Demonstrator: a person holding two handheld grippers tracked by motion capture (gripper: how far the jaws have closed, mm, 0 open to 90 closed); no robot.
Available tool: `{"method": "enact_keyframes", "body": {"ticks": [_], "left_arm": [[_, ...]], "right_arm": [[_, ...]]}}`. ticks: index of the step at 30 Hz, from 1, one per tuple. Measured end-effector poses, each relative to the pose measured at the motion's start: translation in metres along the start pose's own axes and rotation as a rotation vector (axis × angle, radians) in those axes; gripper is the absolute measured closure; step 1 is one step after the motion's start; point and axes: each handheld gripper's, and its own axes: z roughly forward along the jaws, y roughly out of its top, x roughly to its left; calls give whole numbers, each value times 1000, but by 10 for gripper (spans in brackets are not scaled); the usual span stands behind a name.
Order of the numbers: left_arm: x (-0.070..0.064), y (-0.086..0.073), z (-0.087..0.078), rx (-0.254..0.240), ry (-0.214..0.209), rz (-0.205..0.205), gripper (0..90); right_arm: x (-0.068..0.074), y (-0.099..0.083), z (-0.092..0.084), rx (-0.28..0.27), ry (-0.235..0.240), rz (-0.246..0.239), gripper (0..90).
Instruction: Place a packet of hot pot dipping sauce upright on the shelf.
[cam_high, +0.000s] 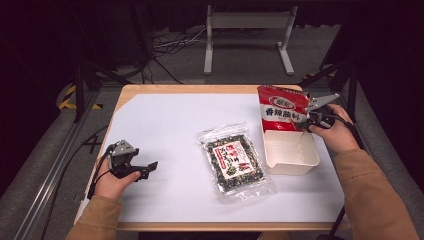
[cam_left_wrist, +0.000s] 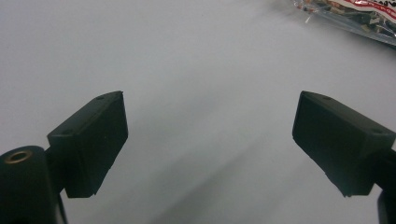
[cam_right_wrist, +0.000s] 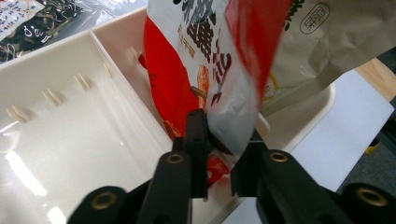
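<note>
Right gripper view: the red snack bag (cam_right_wrist: 187, 84) is seemingly pinched by the right gripper (cam_right_wrist: 224, 154) and stood upright in the white bin (cam_right_wrist: 60, 121). The left gripper (cam_left_wrist: 210, 140) is held spread over the white table sheet (cam_left_wrist: 187, 56).

A red and white snack bag (cam_high: 282, 107), printed with dark characters, is held upright with its lower end set inside the white plastic bin (cam_high: 291, 161), against the bin's far wall. Its top rises well above the bin's rim. One side edge of the bag is pinched between the jaws of the right claw (cam_right_wrist: 224, 154).
</note>
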Motion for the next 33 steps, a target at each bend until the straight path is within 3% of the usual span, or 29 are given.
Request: {"method": "enact_keyframes", "body": {"ticks": [1,4,5,7,10,13,15,18,21,25,29,33], "left_arm": [[0,0,0,4,0,0,113],[1,-1,1,6,0,-3,113],[1,-1,1,10,-1,0,113],[1,-1,1,12,-3,-1,114],[1,-1,1,10,-1,0,114],[0,-1,1,11,2,0,114],[0,-1,1,9,2,-2,113],[0,0,1,11,-3,1,114],[0,1,2,9,-4,-1,113],[0,2,4,9,-8,3,113],[-1,5,6,7,-16,13,113],[-4,9,9,2,-26,20,113]], "right_arm": [[-1,1,0,-6,-4,6,684],[-1,5,-5,-74,5,43,642],[-2,7,-9,-100,-3,49,662],[-2,10,-13,-127,11,62,803],[-3,12,-13,-99,15,67,852],[-4,8,-10,-79,27,107,855],[-6,2,-5,-35,46,142,854],[-7,-1,-4,-54,53,167,852],[-6,0,-5,-55,33,161,834],[-5,0,-9,-105,4,177,691],[-3,-2,-20,-159,23,265,493],[0,-7,-32,-200,-20,278,385]]}}
